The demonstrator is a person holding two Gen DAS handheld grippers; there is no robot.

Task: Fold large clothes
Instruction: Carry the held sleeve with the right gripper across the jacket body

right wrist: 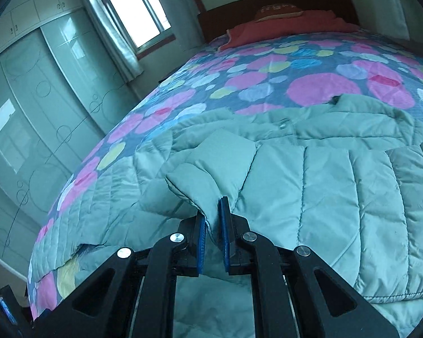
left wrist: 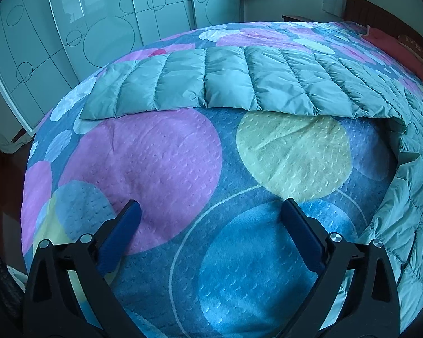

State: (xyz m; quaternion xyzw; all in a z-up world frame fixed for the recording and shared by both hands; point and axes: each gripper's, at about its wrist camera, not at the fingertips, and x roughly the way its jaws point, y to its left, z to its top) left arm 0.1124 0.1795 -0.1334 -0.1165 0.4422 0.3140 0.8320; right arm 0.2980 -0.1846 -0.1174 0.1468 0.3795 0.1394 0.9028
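A large pale green quilted down coat (left wrist: 239,84) lies spread on the bed; in the left wrist view one sleeve stretches across the far side and the body runs down the right edge. My left gripper (left wrist: 211,211) is open and empty above the bare bedspread, well short of the sleeve. In the right wrist view the coat (right wrist: 338,197) fills the foreground. My right gripper (right wrist: 213,214) is shut on a raised fold of the coat's fabric, which bunches up just ahead of the blue pads (right wrist: 225,225).
The bedspread (left wrist: 160,163) has large pink, blue and yellow circles. Glass wardrobe doors (left wrist: 70,42) stand to the left past the bed's edge. A red pillow (right wrist: 282,28) and wooden headboard (right wrist: 268,5) are at the far end, with a window (right wrist: 135,14) beside them.
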